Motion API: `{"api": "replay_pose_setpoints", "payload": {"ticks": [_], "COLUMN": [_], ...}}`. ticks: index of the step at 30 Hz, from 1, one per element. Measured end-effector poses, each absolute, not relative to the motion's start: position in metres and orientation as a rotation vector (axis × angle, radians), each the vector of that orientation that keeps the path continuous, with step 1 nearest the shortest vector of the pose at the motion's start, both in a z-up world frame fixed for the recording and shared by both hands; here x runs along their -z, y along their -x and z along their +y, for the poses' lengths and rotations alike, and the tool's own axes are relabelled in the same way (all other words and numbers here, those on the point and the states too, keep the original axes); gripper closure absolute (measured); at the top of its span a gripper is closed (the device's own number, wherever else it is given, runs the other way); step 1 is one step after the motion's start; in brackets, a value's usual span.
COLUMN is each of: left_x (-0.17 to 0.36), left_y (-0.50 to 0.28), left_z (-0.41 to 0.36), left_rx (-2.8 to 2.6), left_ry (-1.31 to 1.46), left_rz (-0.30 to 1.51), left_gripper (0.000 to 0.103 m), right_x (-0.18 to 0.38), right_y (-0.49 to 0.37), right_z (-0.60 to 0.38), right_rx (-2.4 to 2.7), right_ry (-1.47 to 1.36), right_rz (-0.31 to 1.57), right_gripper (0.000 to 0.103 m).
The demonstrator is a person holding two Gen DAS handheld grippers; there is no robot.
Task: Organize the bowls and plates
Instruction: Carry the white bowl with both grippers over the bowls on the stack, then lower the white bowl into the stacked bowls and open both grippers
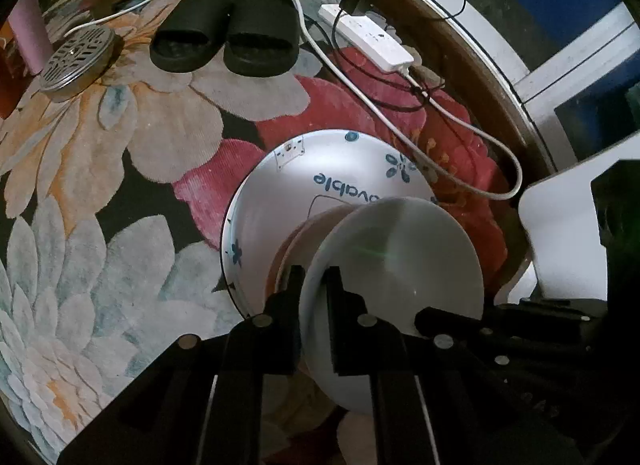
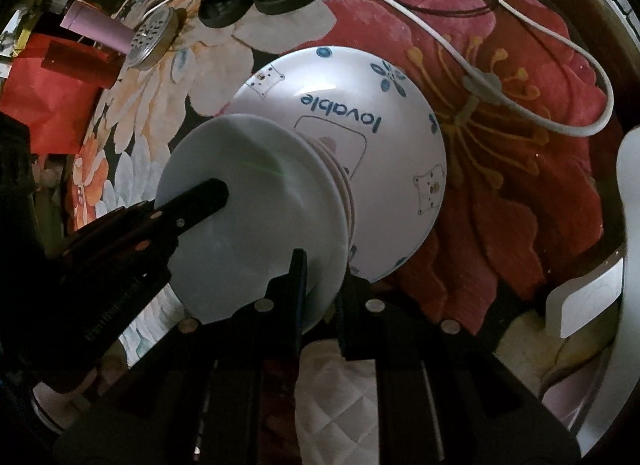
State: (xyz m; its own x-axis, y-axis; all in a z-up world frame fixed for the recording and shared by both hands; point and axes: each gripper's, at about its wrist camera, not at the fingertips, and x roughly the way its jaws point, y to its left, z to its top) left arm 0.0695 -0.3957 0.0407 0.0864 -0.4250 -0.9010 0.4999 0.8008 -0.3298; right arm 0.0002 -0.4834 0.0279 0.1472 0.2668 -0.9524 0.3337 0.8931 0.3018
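A plain white plate is held over a small stack of bowls or dishes that rests on a large white plate printed "lovable" on the floral carpet. My left gripper is shut on the white plate's near rim. In the right wrist view my right gripper is shut on the same white plate at its lower rim, and the left gripper's finger lies across its left side. The "lovable" plate lies just behind. The stack is mostly hidden.
Black slippers, a round metal strainer lid, a white power strip with cables lie on the carpet. A white curved furniture piece stands at right. A pink cup and red bag are at left.
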Motion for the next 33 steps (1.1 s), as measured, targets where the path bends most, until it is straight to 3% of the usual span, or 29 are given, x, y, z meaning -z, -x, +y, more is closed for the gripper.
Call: {"api": "replay_pose_setpoints", "payload": {"ticks": [7, 10, 11, 22, 27, 28, 30, 33], "left_x": [-0.037, -0.038, -0.038, -0.043, -0.049, -0.051, -0.059, -0.065], "left_y": [-0.070, -0.071, -0.070, -0.068, -0.068, -0.068, -0.068, -0.068], "left_z": [-0.397, -0.397, -0.397, -0.396, -0.394, -0.394, -0.393, -0.395], "left_rx": [0.701, 0.716, 0.725, 0.792, 0.827, 0.832, 0.829, 0.830], "left_ry": [-0.057, -0.042, -0.036, 0.025, 0.082, 0.090, 0.085, 0.052], "left_rz": [1.334, 1.344, 1.351, 1.369, 1.354, 1.348, 1.311, 1.283], "left_gripper": [0.089, 0.070, 0.059, 0.033, 0.010, 0.007, 0.001, 0.001], "right_x": [-0.023, -0.024, -0.024, -0.027, -0.030, -0.030, -0.030, -0.031], "right_y": [-0.001, -0.001, -0.002, -0.003, -0.002, -0.001, 0.000, 0.001], "right_z": [-0.484, -0.483, -0.483, -0.498, -0.505, -0.507, -0.510, -0.513], "right_rx": [0.046, 0.050, 0.056, 0.087, 0.128, 0.135, 0.148, 0.155], "right_ry": [-0.502, -0.504, -0.500, -0.565, -0.569, -0.572, -0.577, -0.588], "right_rz": [1.444, 1.443, 1.443, 1.420, 1.406, 1.402, 1.395, 1.386], "right_gripper": [0.089, 0.087, 0.087, 0.087, 0.086, 0.085, 0.067, 0.060]}}
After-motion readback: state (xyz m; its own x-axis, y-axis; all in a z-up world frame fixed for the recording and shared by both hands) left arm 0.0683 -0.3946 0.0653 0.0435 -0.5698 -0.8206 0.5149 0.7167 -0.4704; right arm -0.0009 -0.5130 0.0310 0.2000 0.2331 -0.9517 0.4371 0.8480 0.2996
